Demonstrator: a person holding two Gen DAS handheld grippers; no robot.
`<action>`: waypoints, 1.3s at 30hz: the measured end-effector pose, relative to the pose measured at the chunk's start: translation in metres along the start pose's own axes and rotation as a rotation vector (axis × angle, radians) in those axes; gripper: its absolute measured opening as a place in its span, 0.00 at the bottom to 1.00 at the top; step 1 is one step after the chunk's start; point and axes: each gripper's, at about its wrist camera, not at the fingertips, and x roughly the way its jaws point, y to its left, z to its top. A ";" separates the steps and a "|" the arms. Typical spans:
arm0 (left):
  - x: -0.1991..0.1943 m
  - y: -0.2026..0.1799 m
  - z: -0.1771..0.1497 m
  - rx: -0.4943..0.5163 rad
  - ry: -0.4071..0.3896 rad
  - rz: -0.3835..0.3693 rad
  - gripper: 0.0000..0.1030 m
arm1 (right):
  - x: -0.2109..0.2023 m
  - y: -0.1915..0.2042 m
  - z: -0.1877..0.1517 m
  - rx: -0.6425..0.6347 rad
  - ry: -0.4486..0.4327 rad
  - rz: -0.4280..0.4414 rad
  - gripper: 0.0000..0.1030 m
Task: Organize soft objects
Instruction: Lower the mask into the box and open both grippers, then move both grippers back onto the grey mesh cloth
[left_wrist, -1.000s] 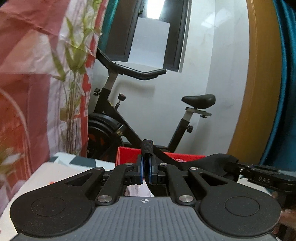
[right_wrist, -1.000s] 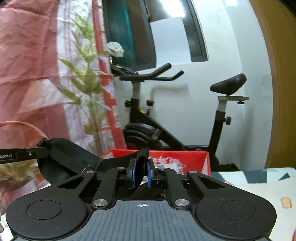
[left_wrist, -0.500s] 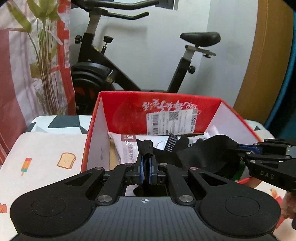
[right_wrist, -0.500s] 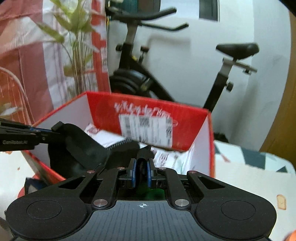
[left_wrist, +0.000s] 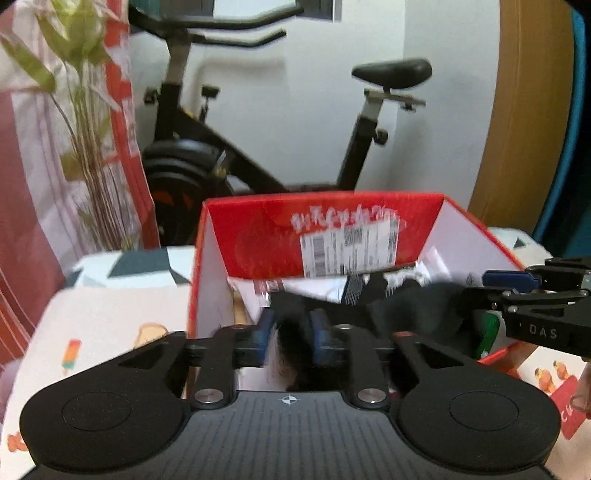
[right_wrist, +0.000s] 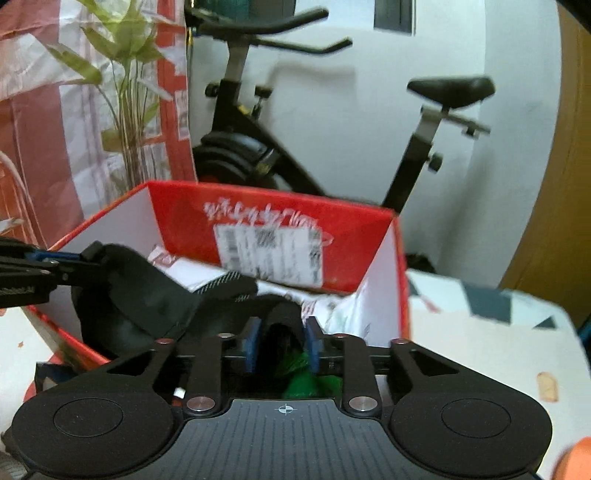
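A black soft cloth (left_wrist: 413, 310) hangs over the open red box (left_wrist: 325, 221), stretched between both grippers; it also shows in the right wrist view (right_wrist: 140, 291). My left gripper (left_wrist: 290, 330) has its blue pads apart, with an end of the cloth still between them. My right gripper (right_wrist: 282, 339) is likewise parted, with the cloth's other end loose between the pads. The red box (right_wrist: 273, 218) holds white packets and dark fabric. Something green (right_wrist: 303, 380) lies under the right gripper.
An exercise bike (left_wrist: 207, 147) stands behind the box against a white wall. A plant (left_wrist: 85, 110) and red-white curtain are at the left. The box sits on a patterned tablecloth (left_wrist: 110, 317). A wooden door frame (left_wrist: 524, 110) is at the right.
Both grippers dropped from a raised pose down to the box with the cloth. Their jaws, shut on the cloth before, have now opened.
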 end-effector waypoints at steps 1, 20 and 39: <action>-0.006 0.000 0.001 -0.004 -0.024 0.004 0.49 | -0.003 0.000 0.001 -0.004 -0.012 -0.007 0.37; -0.100 -0.015 -0.052 -0.068 -0.137 -0.006 1.00 | -0.091 -0.010 -0.043 0.107 -0.166 0.065 1.00; -0.088 0.005 -0.147 -0.221 0.036 0.076 1.00 | -0.076 -0.016 -0.148 0.152 -0.089 0.001 0.94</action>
